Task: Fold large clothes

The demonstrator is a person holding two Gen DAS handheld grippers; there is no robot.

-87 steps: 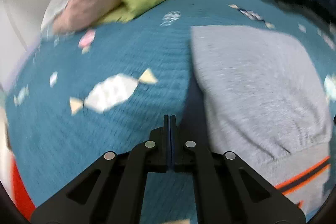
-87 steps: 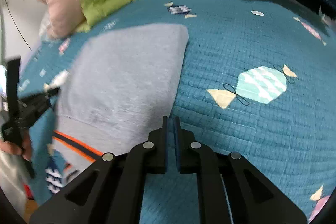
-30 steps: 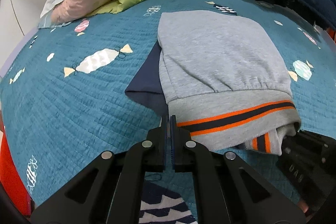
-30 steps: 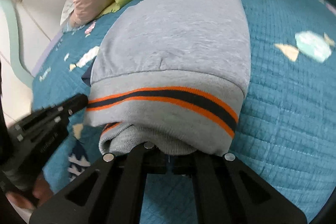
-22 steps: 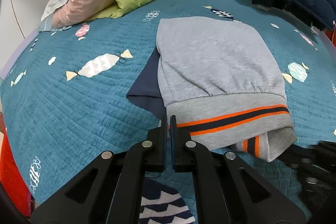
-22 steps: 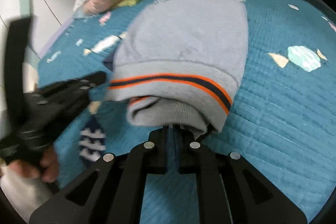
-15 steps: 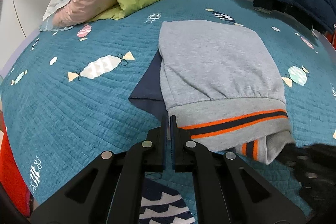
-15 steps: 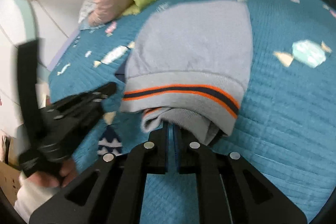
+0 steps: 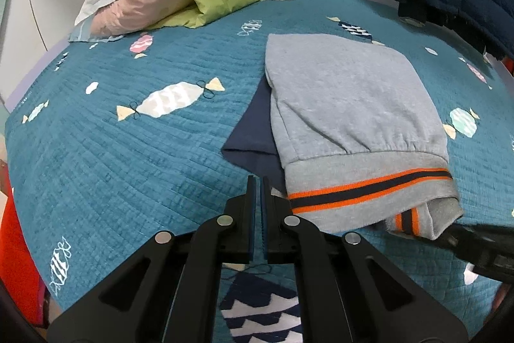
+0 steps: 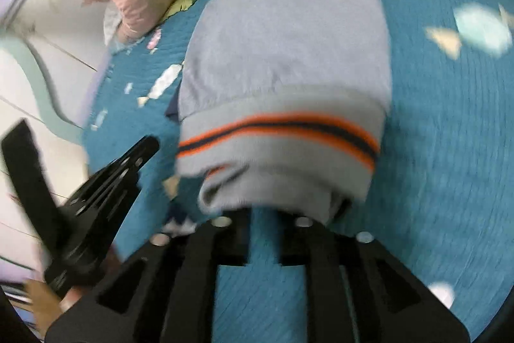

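The sweatshirt [image 9: 347,105] is grey fleece, folded into a compact, roughly rectangular bundle lying flat on the bed [image 9: 128,150]. Its ribbed hem [image 9: 369,185] carries an orange-navy-orange stripe and faces the grippers. A second ribbed, striped edge [image 9: 414,221] protrudes from beneath the hem at its right end. A navy fabric layer [image 9: 257,134] projects from under the bundle's left side.

Relative to the left gripper [image 9: 258,182], the bundle lies ahead and to the right; the hem's left corner is just beside the gripper tips. Relative to the right gripper [image 10: 263,211], the bundle lies directly ahead, its lower ribbed edge overlapping the parted tips; contact cannot be determined through blur.
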